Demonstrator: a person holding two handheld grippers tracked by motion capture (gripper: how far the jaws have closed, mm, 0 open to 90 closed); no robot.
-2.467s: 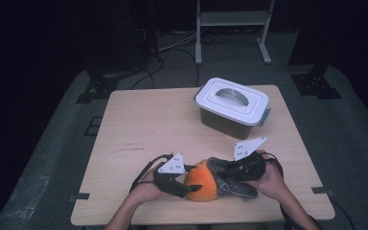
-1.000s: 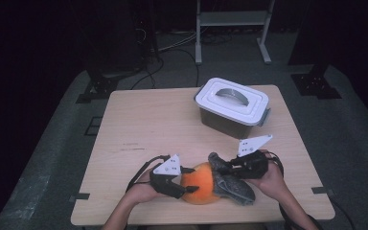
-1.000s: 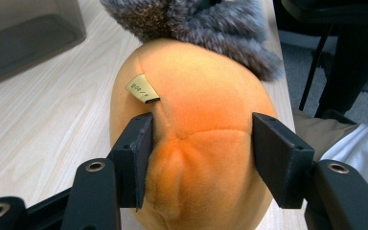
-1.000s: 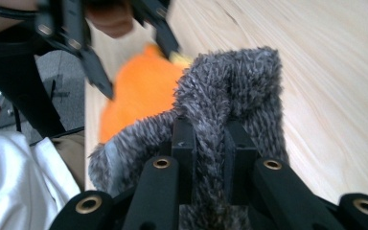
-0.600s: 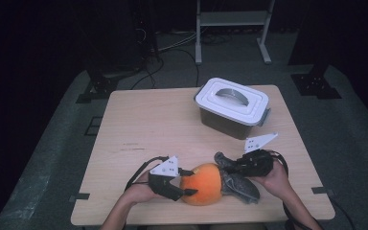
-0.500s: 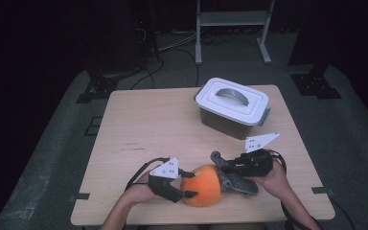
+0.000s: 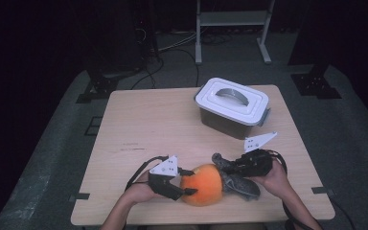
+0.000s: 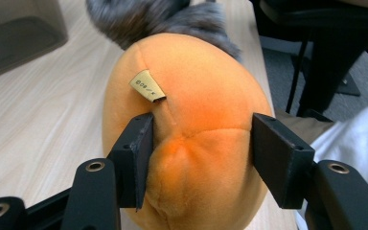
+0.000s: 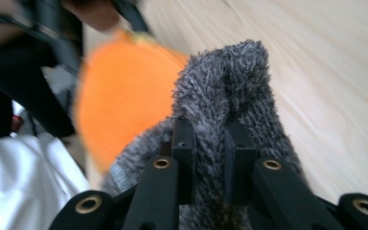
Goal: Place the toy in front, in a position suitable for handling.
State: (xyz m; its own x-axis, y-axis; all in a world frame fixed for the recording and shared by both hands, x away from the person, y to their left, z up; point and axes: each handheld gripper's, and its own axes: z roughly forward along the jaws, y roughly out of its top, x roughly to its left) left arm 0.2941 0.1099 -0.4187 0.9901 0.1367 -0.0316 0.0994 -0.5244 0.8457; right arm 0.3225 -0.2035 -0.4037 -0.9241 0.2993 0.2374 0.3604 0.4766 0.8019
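Note:
An orange plush toy lies near the table's front edge, joined on its right to a grey fuzzy fabric piece. My left gripper is shut on the plush's left end. In the left gripper view the jaws squeeze the orange plush from both sides, below a small tan label. My right gripper is shut on the grey fabric. In the right gripper view its jaws pinch a fold of the grey fabric, with the orange plush blurred behind.
A white lidded plastic box with a grey handle stands at the back right of the wooden table. Cables trail from both grippers. A white sleeve and the table's front edge lie close behind the plush.
My right gripper has drawn slightly to the right with the grey fabric, and more of the orange plush shows. The left gripper has stayed in place on the plush.

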